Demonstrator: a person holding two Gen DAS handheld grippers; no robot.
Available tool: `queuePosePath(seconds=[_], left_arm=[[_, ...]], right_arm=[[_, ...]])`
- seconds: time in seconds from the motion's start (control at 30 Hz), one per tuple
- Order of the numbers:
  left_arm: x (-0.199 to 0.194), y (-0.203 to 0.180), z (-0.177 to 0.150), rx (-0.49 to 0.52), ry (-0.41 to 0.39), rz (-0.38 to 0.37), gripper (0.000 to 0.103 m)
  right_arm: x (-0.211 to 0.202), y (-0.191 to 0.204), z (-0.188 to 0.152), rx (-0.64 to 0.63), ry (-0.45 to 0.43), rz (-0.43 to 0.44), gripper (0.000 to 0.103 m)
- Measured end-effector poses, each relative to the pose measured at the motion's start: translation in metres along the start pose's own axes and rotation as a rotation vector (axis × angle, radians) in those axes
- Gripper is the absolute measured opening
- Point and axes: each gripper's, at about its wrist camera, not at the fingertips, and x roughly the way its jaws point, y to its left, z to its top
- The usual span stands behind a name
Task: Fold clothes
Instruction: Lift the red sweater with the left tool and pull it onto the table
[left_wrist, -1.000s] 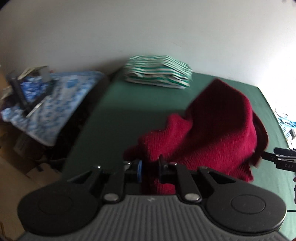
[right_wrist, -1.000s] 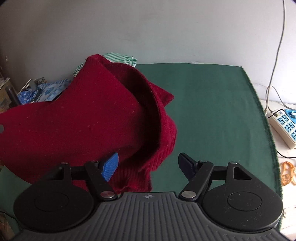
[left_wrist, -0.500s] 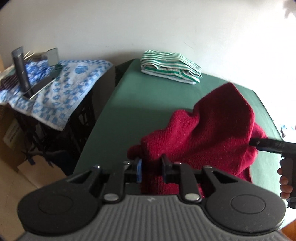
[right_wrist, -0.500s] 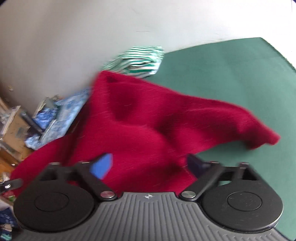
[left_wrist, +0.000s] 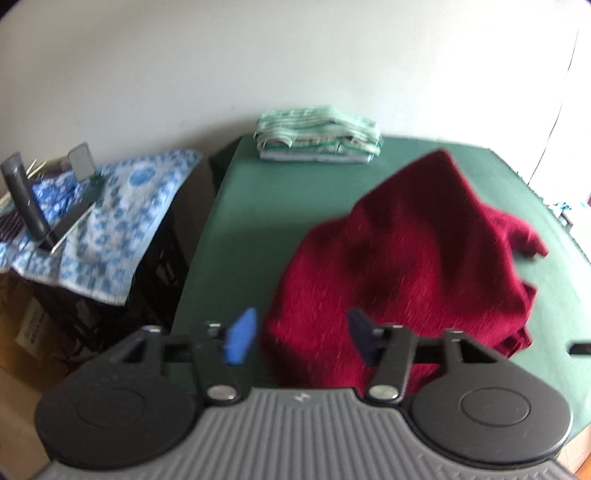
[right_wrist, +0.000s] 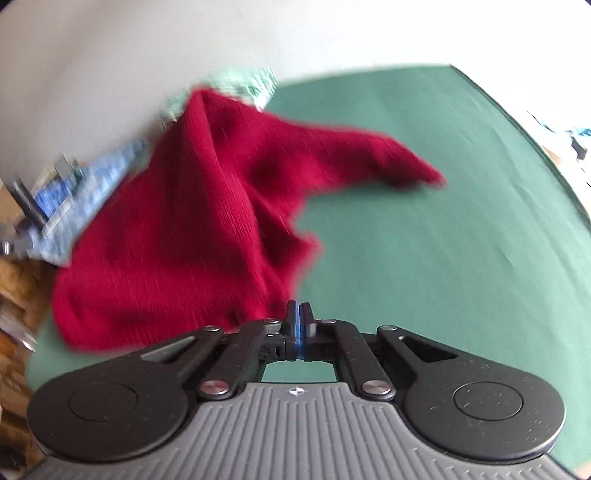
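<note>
1. Red knit sweater (left_wrist: 399, 258) lies in a crumpled heap on the green desk (left_wrist: 251, 229), peaked in the middle, one sleeve end trailing out to the right (motion-blurred in both views).
2. Left claw (left_wrist: 301, 336) spread wide, nothing between its pads; the sweater's near edge lies in front of it.
3. Right claw (right_wrist: 299, 319) has its pads pressed together at the sweater's near hem; whether fabric is pinched, cannot tell.
4. Folded green-striped stack (left_wrist: 317, 134) sits at the desk's far edge by the wall, well apart from the sweater.
5. Bare green surface to the right of the sweater (right_wrist: 207, 229) up to the desk's right edge (right_wrist: 517, 122).
6. Blue patterned cloth (left_wrist: 110, 221) covers a dark stand beside the desk's left edge.
</note>
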Motion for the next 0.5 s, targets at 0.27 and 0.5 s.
queuePosePath(seconds=[0.27,0.5], left_arm=[[0.038,-0.017,-0.026,-0.007,0.164,0.087,0.103],[0.063,-0.037,-0.027,-0.065,0.233,0.122,0.103]], right_arm=[[0.006,0.029,-0.006,-0.174,-0.118,-0.088,0.074],[0.055,0.054,0.040,-0.160,-0.071,-0.047,0.077]])
